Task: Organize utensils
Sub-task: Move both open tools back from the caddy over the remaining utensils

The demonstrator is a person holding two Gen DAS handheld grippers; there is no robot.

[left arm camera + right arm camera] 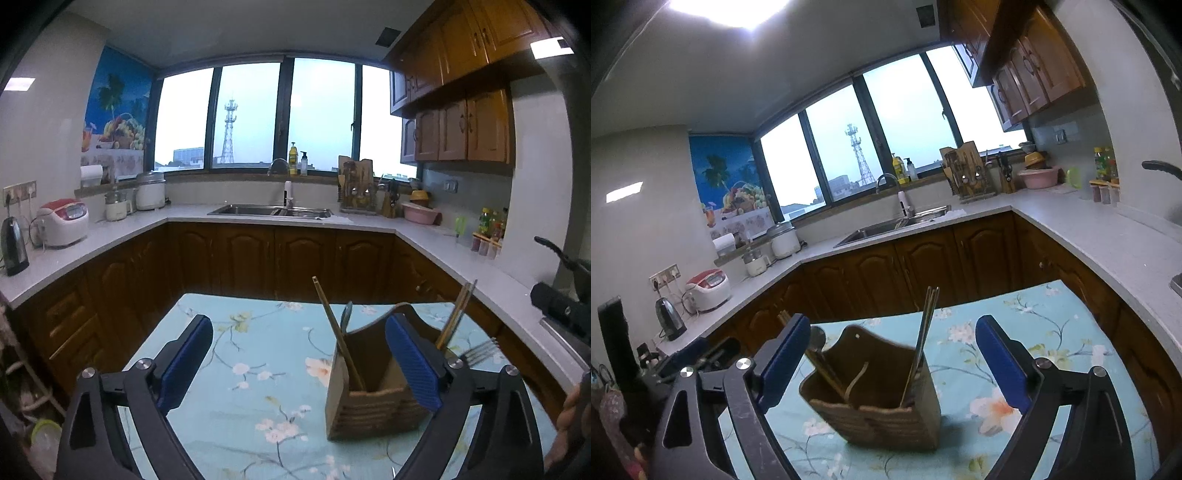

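A brown wooden utensil holder (373,387) stands upright on the floral blue tablecloth (258,350). It holds chopsticks (338,332), a spoon (346,315) and a fork (480,350). My left gripper (299,362) is open and empty, its right pad in front of the holder's right side. In the right wrist view the holder (875,398) stands between the open fingers of my right gripper (892,363), nearer the left pad, with chopsticks (925,332) leaning out of it. The right gripper holds nothing.
Behind the table runs a U-shaped white counter (122,229) with a sink (273,211), a rice cooker (62,221), a kettle (13,245), a knife block (389,201) and a pink basin (421,214). Brown cabinets (280,254) stand close to the table's far edge.
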